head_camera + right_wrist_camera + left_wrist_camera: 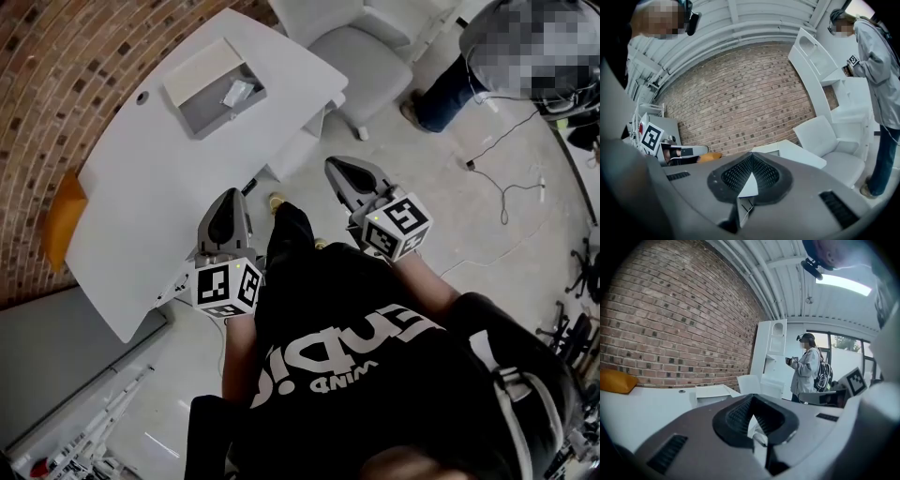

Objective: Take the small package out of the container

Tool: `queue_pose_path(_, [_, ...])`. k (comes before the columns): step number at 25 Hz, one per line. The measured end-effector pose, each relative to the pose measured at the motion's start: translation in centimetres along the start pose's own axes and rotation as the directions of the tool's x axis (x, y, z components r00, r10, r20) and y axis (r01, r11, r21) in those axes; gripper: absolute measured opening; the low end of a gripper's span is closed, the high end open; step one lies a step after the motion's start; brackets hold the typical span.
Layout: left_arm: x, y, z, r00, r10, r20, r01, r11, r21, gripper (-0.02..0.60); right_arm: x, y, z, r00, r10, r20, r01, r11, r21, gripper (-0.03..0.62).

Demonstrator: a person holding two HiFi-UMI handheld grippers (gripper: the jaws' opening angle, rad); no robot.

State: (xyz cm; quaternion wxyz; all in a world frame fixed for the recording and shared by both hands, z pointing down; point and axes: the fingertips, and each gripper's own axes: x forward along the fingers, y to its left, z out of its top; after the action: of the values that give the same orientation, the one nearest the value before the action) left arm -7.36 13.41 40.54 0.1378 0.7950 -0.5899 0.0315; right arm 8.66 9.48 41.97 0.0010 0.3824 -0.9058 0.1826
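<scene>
On the white table (pixel 159 187) stands the container (pixel 216 89), a shallow grey box with its pale lid laid back. A small clear package (pixel 237 92) lies inside it. My left gripper (pixel 228 197) hovers at the table's near edge, well short of the container, shut and empty. The right gripper (pixel 337 167) is held off the table to the right, above the floor, also shut with nothing in it. In the left gripper view the shut gripper (pixel 752 401) points over the table toward the box (pixel 710 394). The right gripper view shows its gripper (pixel 751 157) shut too.
A white armchair (pixel 366 56) stands beyond the table's right end. A person (pixel 450 89) stands on the floor at the upper right, with cables (pixel 506 178) lying nearby. An orange cushion (pixel 61 220) sits at the table's left end against the brick wall (pixel 56 84).
</scene>
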Motion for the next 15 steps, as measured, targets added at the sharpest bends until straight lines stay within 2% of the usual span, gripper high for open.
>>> queue_pose_path(5, [2.7, 0.9, 0.2, 0.999, -0.032, -0.010, 0.032, 0.999, 0.003, 0.006, 1.9, -1.7, 0.0, 1.000, -0.021, -0.009, 0.021, 1.000, -0.014, 0.000])
queue_pose_path(15, [8.6, 3.9, 2.2, 0.999, -0.043, -0.009, 0.043, 0.999, -0.001, 0.006, 7.1, -4.8, 2.3, 1.000, -0.028, -0.001, 0.028, 1.000, 0.002, 0.000])
